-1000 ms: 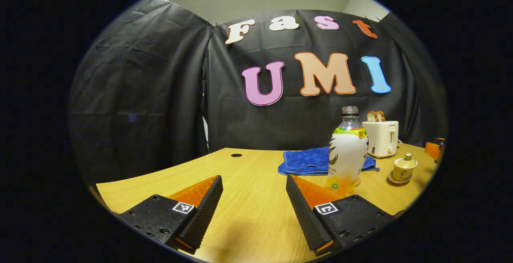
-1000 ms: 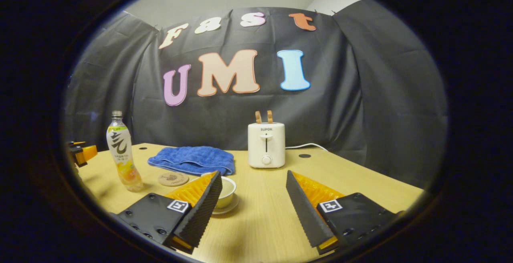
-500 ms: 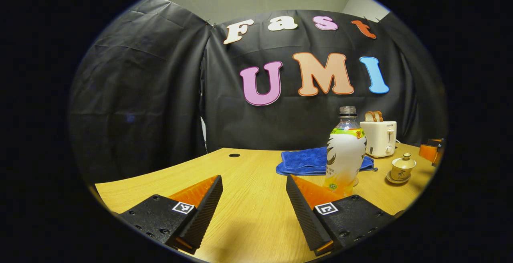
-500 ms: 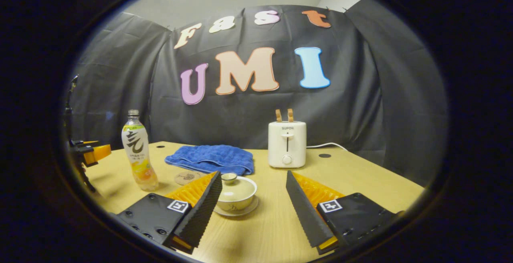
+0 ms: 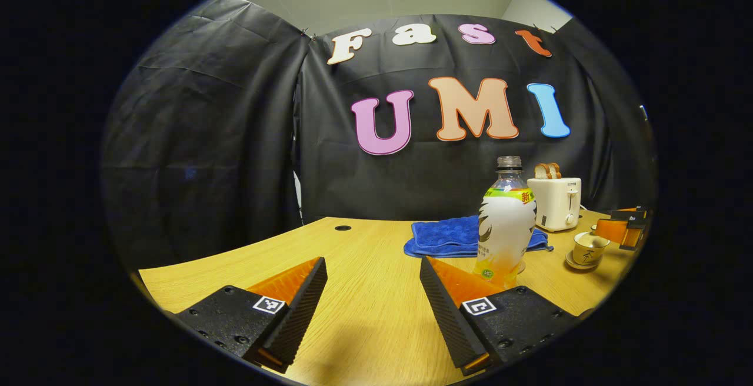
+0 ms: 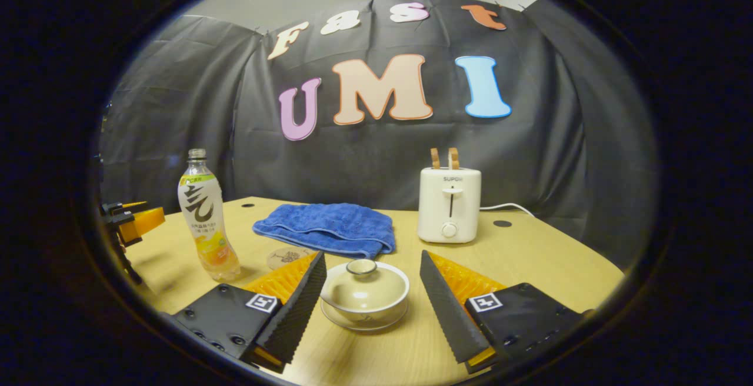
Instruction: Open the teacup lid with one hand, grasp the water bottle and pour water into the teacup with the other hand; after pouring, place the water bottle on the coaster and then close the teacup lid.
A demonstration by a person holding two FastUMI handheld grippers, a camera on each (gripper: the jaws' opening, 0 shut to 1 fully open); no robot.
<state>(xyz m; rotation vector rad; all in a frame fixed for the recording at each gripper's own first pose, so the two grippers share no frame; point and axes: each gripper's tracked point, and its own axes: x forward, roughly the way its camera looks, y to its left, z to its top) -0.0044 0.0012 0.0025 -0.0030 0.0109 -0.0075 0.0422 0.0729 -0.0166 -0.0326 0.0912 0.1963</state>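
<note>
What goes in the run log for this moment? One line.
right hand-held gripper: open, straddling teacup lid | lid: on | left hand-held gripper: open | water bottle: upright, untouched

The teacup, a cream bowl on a matching saucer, sits between the right gripper's spread fingers, untouched, its knobbed lid still on. The water bottle stands upright, capless, with orange liquid low inside, well to that gripper's left. The round coaster lies flat between bottle and teacup.
</note>
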